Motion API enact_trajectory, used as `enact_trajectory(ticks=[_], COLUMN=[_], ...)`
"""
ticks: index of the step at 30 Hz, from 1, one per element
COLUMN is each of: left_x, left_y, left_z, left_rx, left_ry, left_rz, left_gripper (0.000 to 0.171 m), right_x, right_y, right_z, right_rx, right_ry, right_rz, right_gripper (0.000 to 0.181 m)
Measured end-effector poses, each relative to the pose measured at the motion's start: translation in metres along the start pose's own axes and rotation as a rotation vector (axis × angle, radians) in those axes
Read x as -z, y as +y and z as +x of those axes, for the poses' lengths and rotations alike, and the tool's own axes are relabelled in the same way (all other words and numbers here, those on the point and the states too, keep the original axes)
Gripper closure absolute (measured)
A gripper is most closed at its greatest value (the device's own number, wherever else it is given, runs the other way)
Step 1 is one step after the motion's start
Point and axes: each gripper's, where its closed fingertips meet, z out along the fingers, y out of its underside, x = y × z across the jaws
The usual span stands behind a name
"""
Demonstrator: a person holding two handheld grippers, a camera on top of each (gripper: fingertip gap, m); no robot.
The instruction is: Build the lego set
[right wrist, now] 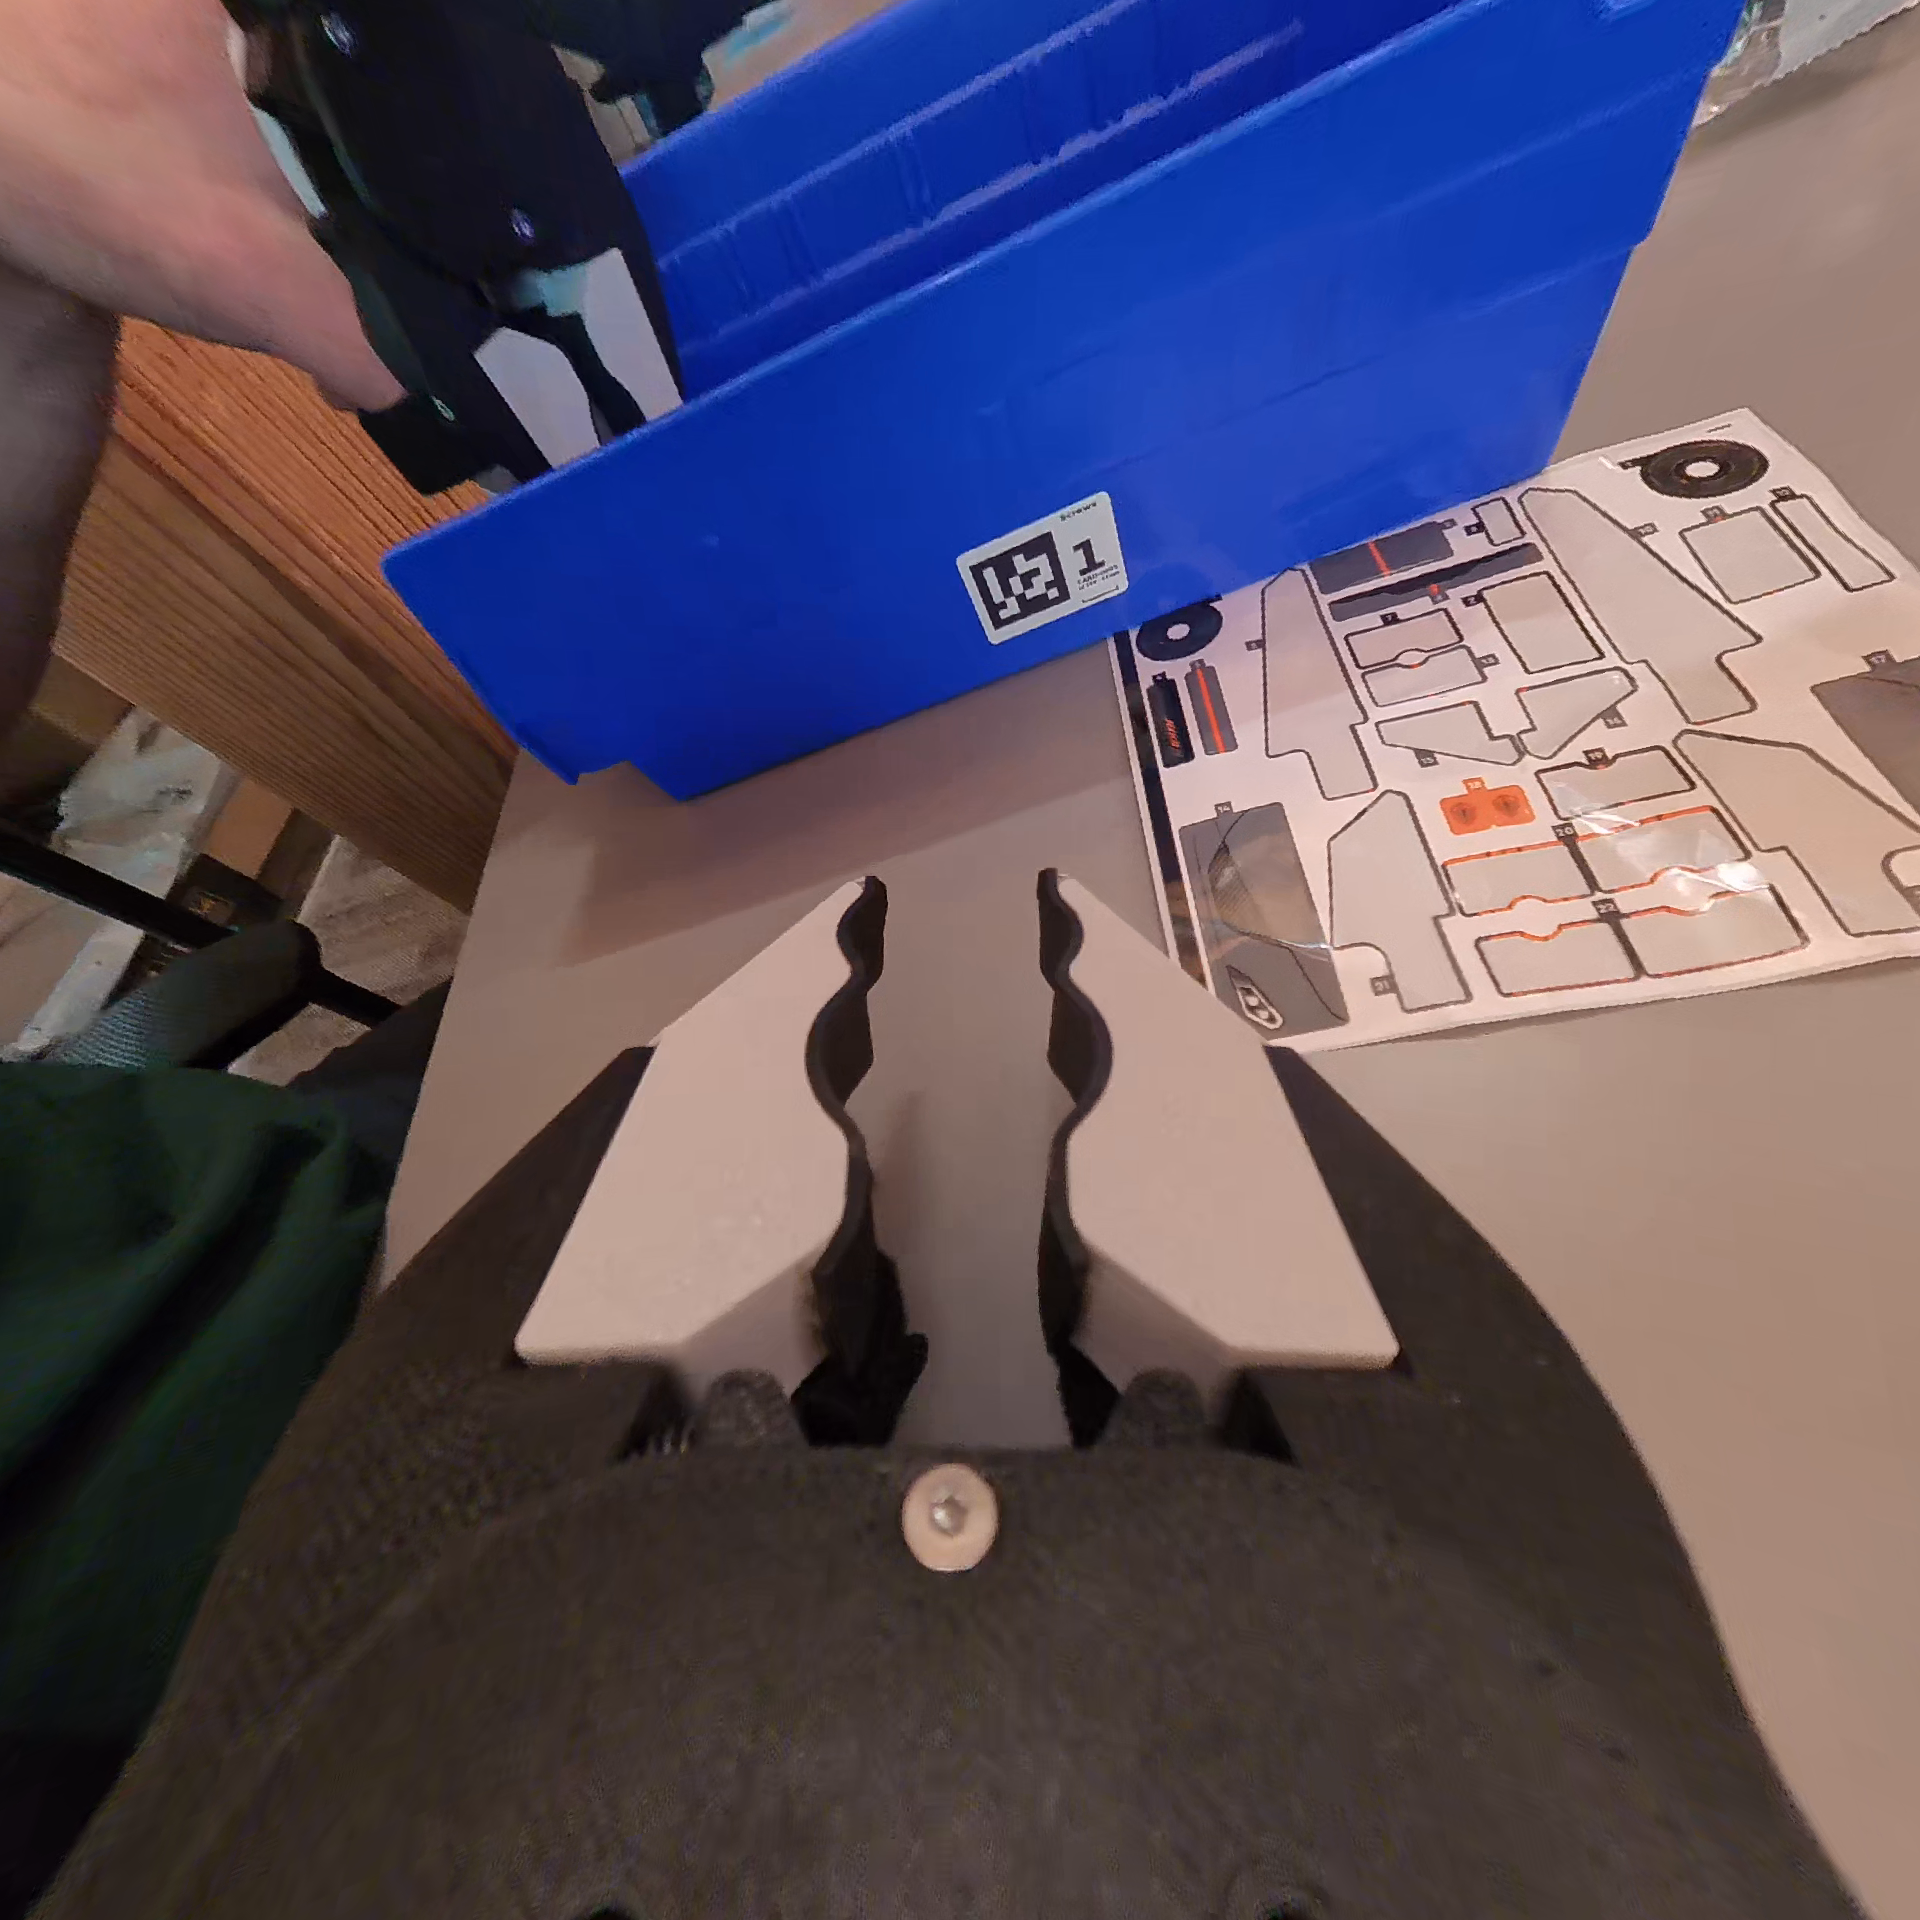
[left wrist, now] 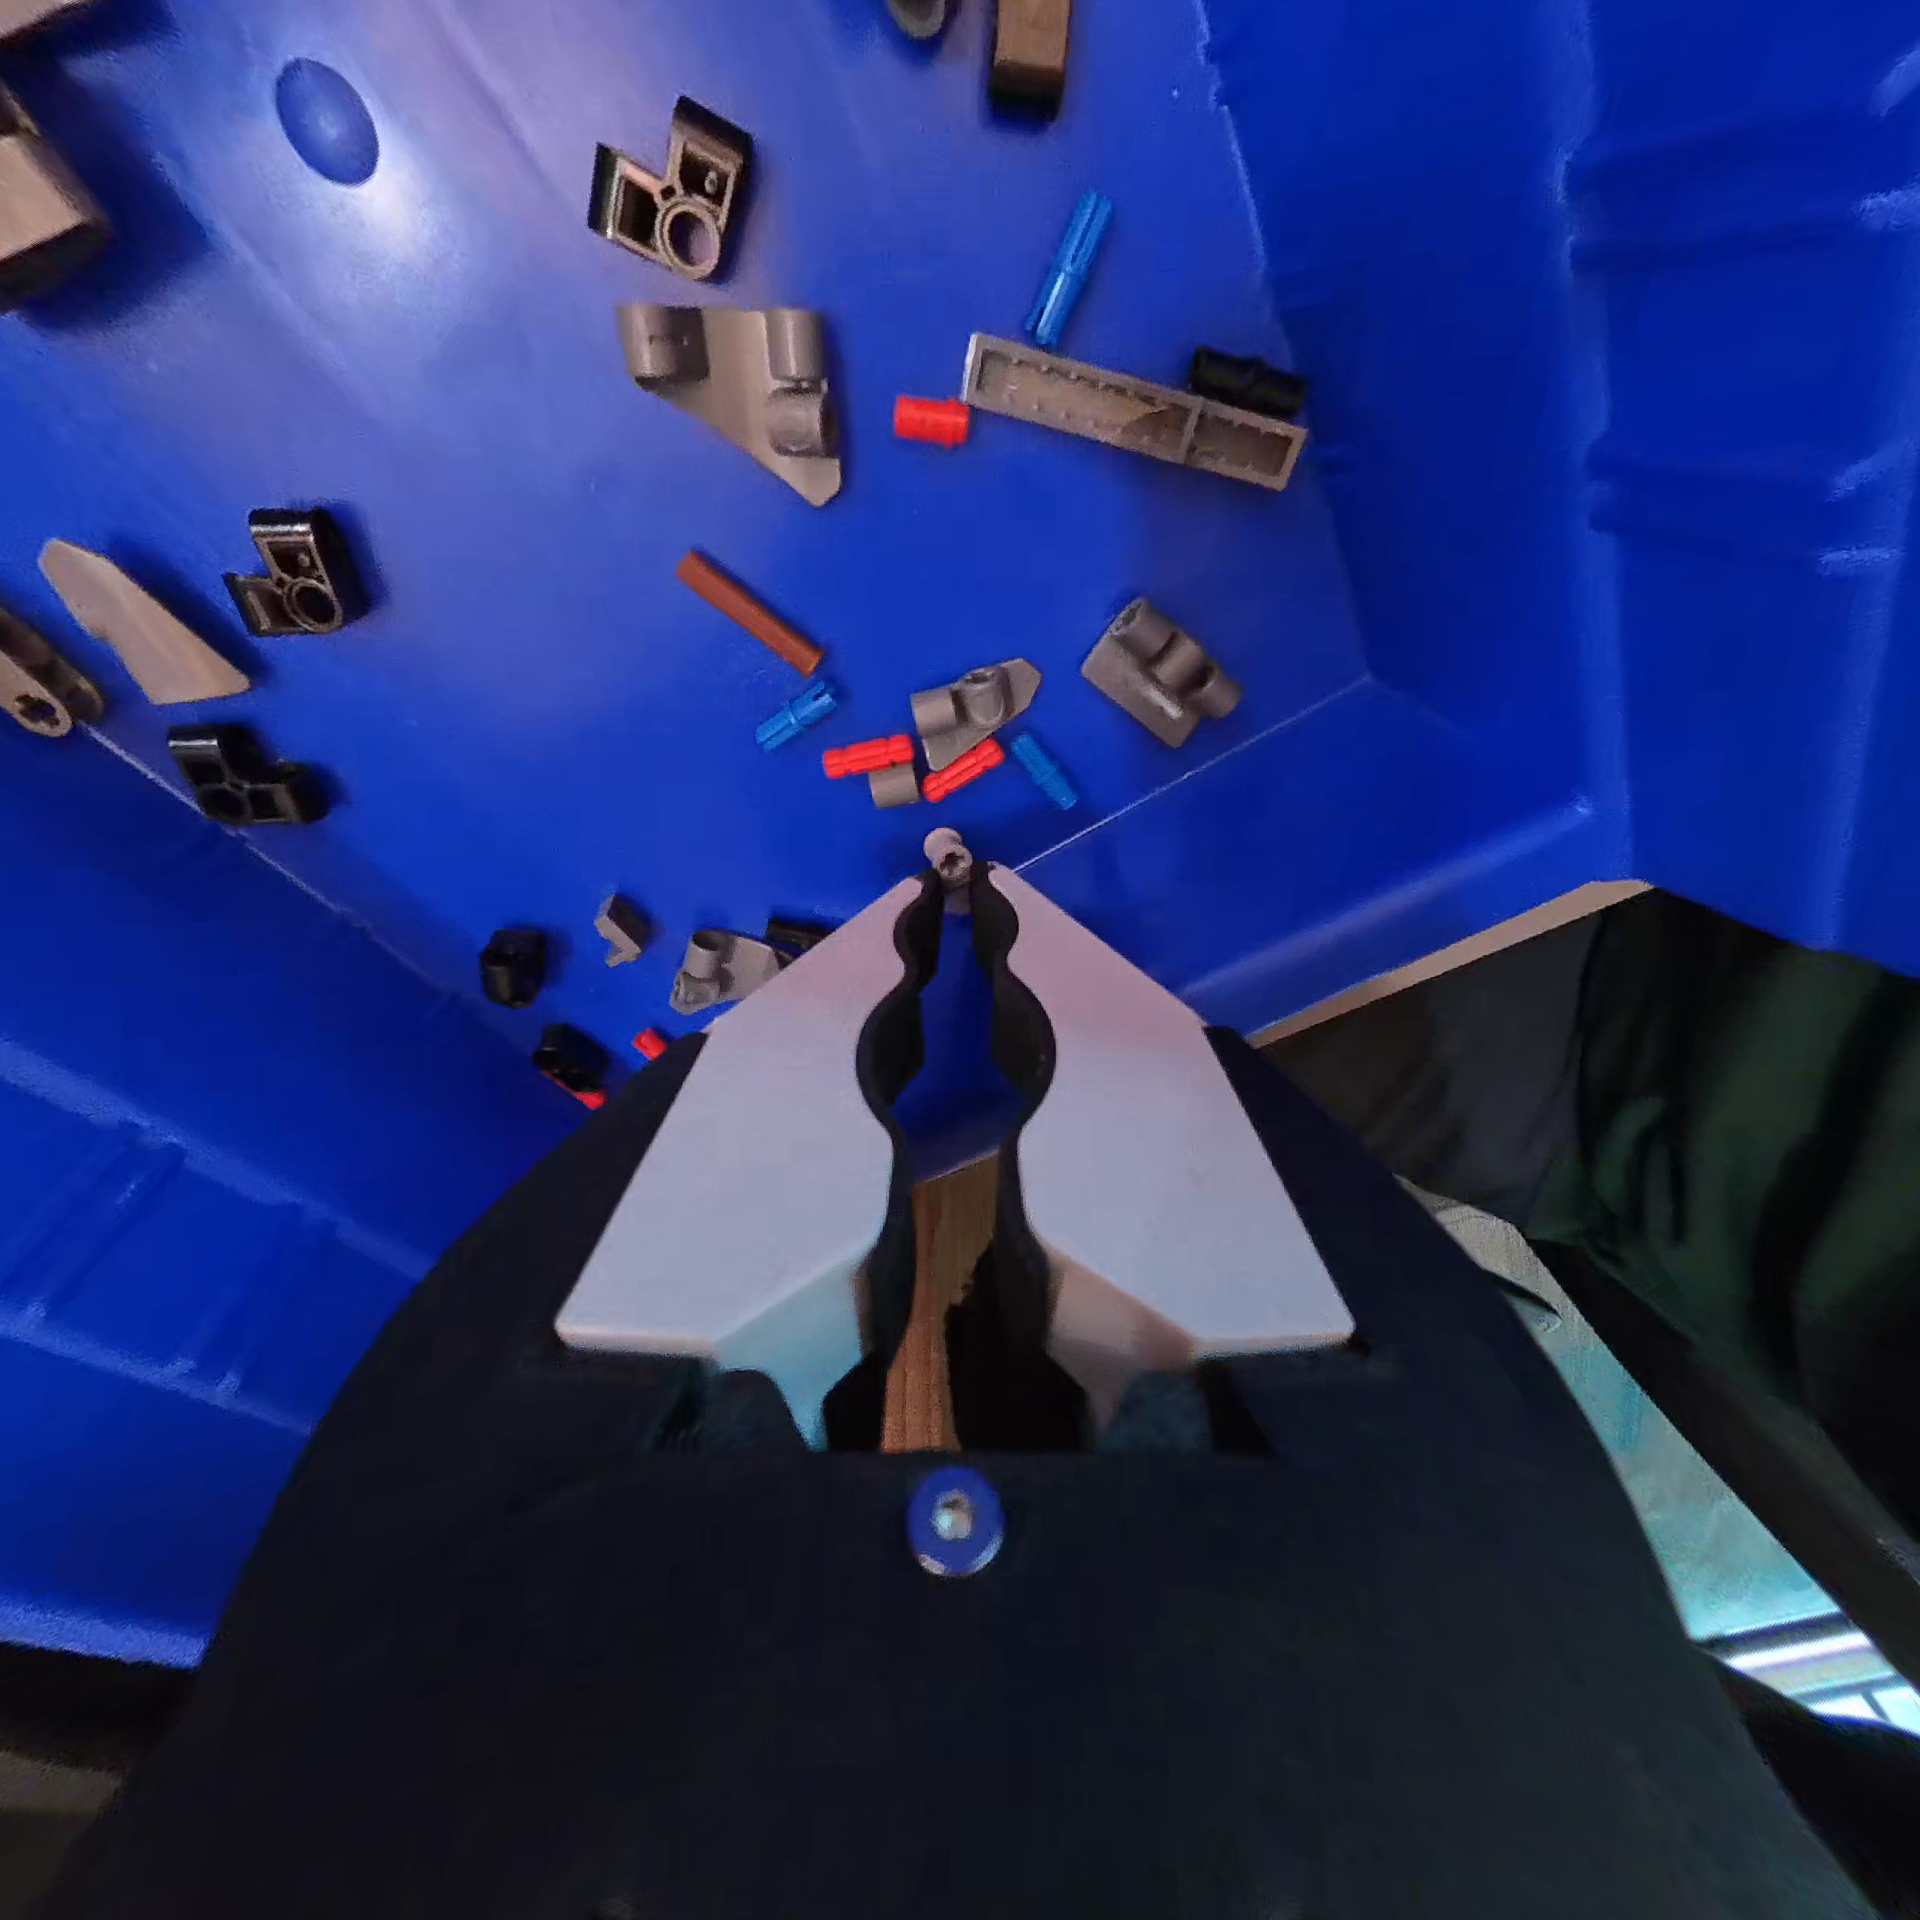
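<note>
My left gripper (left wrist: pixel 954 878) is shut on a small grey lego pin (left wrist: pixel 948 854), held at the fingertips above the floor of the blue bin (left wrist: pixel 499 436). Loose lego parts lie in the bin: red pins (left wrist: pixel 869 755), blue pins (left wrist: pixel 1070 267), a brown axle (left wrist: pixel 750 611), grey panels (left wrist: pixel 748 384) and black connectors (left wrist: pixel 299 571). My right gripper (right wrist: pixel 956 894) is open and empty, over the grey table in front of the blue bin (right wrist: pixel 1039 416). The left gripper (right wrist: pixel 488 260), held by a hand, reaches into the bin at the upper left of the right wrist view.
A sticker sheet (right wrist: pixel 1558 748) lies on the grey table (right wrist: pixel 1558 1299) to the right of the bin. A white tag label (right wrist: pixel 1044 566) is on the bin's front wall. A wooden block (right wrist: pixel 260 623) stands left of the bin. Dark green cloth (right wrist: pixel 156 1299) is at the lower left. The gap from one gripper's tips to the other's is roughly 20 cm. My right tips are about 20 cm from the brown axle (left wrist: pixel 750 611), my left tips only 5 cm.
</note>
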Motion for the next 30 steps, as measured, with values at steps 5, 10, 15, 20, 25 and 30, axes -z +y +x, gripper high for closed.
enact_trajectory(ticks=[5,10,15,20,25,30], left_x=[0.01,0.053,0.082,0.054,0.022,0.007], left_y=[-0.009,-0.027,-0.024,-0.01,-0.008,-0.008], left_z=[0.0,0.006,0.015,0.017,0.013,0.014], left_rx=[-0.005,-0.012,-0.029,0.006,-0.058,-0.113], left_ry=[-0.004,-0.043,-0.069,-0.03,0.007,0.06], left_rz=[0.103,0.311,0.37,0.251,0.078,-0.036], left_gripper=[0.171,0.171,0.171,0.164,0.146,0.152], right_x=[0.021,0.084,0.155,0.182,0.188,0.198], right_y=[-0.01,-0.032,-0.029,-0.011,0.003,0.016], right_z=[-0.006,0.006,0.019,0.012,0.003,0.005], right_rx=[-0.002,0.037,0.052,0.021,0.008,-0.024], right_ry=[0.005,0.153,0.345,0.395,0.403,0.422], right_rz=[0.049,0.131,0.178,0.202,0.216,0.229], right_gripper=[0.154,0.154,0.155,0.155,0.155,0.155])
